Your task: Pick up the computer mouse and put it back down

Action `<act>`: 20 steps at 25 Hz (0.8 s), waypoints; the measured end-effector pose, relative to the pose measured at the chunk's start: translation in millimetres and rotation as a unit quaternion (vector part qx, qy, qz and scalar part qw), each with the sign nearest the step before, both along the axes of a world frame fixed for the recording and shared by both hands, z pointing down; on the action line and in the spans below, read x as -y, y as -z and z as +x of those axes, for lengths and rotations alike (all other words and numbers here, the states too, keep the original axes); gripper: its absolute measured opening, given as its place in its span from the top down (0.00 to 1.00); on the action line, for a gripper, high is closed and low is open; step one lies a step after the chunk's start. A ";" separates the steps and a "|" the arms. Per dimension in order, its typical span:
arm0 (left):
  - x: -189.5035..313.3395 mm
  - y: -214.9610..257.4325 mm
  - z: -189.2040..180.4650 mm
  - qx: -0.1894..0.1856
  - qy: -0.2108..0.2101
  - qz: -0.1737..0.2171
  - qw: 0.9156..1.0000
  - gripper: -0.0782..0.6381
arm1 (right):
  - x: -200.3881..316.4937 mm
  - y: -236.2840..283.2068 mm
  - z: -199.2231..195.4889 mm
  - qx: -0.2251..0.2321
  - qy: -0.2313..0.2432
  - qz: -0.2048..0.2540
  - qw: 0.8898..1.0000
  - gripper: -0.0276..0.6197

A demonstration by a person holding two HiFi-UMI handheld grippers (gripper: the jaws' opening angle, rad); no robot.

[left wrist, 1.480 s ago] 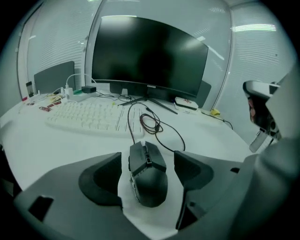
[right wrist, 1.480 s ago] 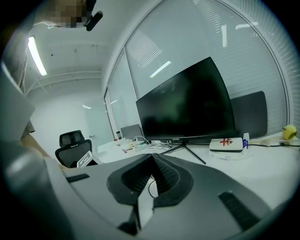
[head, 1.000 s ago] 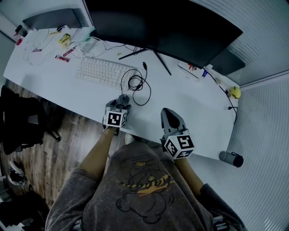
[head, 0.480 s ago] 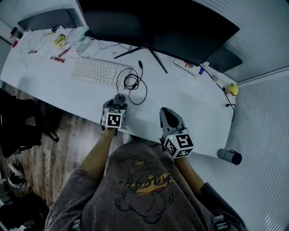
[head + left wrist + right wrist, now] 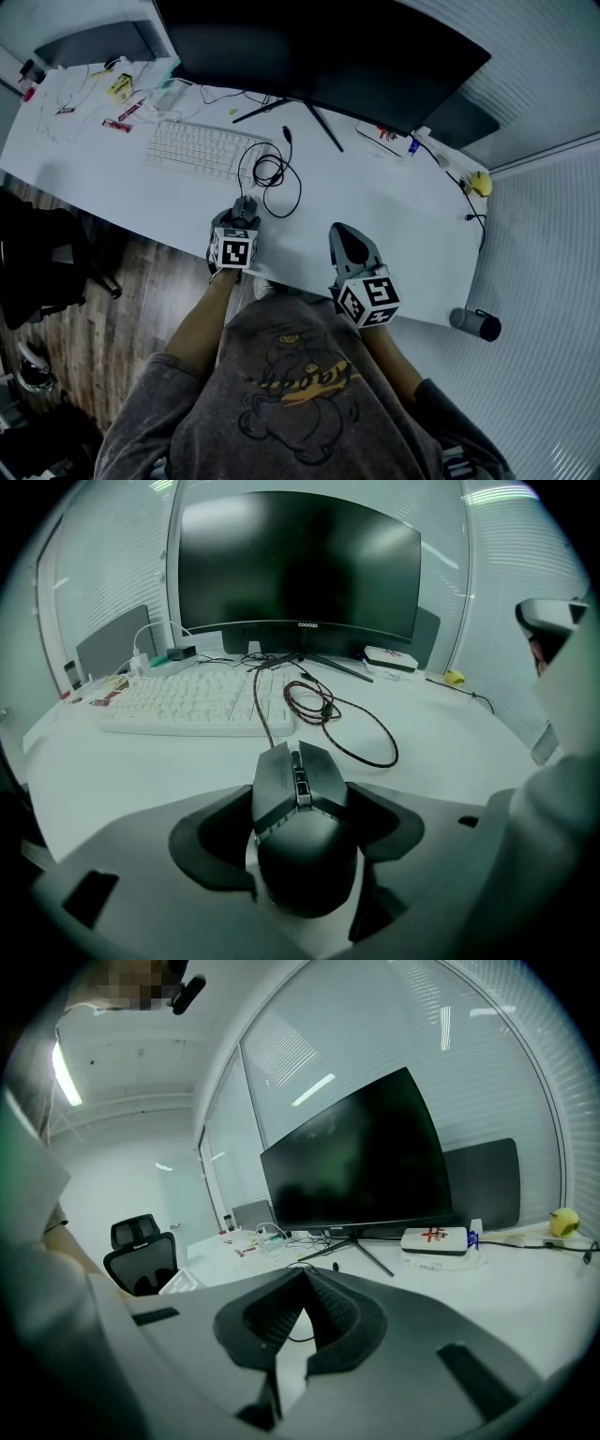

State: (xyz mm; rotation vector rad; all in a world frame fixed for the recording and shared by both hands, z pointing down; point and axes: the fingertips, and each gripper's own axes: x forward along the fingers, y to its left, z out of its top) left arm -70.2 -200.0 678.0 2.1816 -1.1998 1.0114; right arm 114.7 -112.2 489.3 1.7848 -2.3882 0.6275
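Moved: left claw (image 5: 242,217) jaws, just closing in, not yet clamped. Computer mouse (image 5: 302,841) on tabletop (image 5: 141,771), directly between them, long axis along the claw's line, cable end away. Right claw (image 5: 302,1283) closed, empty, farther off.

The angular plastic computer mouse (image 5: 302,827) is black, the smooth bench (image 5: 450,733) white, the slim keyboard (image 5: 187,705) white, the curved monitor (image 5: 300,564) black.

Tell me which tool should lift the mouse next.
Left. The left tool straddles the mouse, jaws just closing around it; the right tool is shut, empty, off to the side.
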 end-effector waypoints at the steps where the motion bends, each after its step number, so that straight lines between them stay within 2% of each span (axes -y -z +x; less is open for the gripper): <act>1: 0.0 0.1 0.5 0.000 0.000 0.001 1.000 0.45 | -0.4 -0.7 0.8 0.000 0.000 0.000 1.000 0.95; 13: -1.7 6.2 -0.9 -0.003 0.004 0.002 1.000 0.46 | -2.5 -6.6 4.3 0.001 -0.002 -0.005 1.000 0.95; 20: 10.2 35.0 2.6 -0.024 -0.004 0.041 0.999 0.46 | -0.3 -8.4 4.2 0.003 -0.001 -0.006 1.000 0.95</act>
